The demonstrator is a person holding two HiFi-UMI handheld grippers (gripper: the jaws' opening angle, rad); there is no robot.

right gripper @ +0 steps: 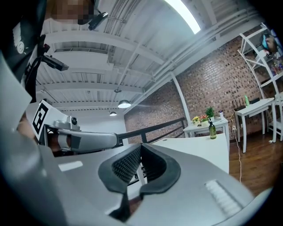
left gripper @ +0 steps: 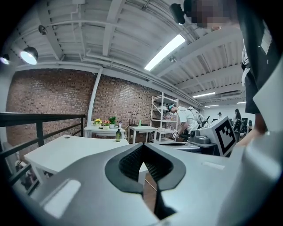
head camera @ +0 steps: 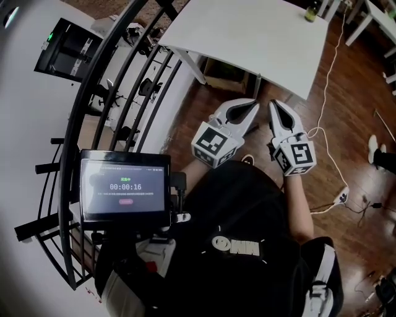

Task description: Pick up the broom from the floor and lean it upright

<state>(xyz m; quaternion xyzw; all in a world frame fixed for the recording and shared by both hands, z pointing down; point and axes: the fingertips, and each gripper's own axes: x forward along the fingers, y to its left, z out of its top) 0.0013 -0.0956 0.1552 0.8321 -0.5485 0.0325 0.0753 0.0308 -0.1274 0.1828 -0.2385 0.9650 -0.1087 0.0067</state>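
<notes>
Both sets of fingers are pinched all the way closed with nothing in them. On the left gripper the black ribbed pads meet at the tips, leaving just that little oval hollow behind them, empty. Same story on the right gripper: the pads are tip to tip, gripping nothing and touching nothing.

From the head view, the left gripper and right gripper sit side by side, just apart, held out in front of the person's black shirt with their tips pointing at the near edge of the white table. Neither one touches the table.

A green bottle stands on the far corner of that table. A black railing runs along the table's left side. On the table's right, a white cable trails over the wood floor down to a power strip. Nearer the camera than the table, a small screen is mounted on the person's chest rig. Way past the table, the left gripper view catches a person bending at a white shelf.

The broom — none of the three views shows it.
</notes>
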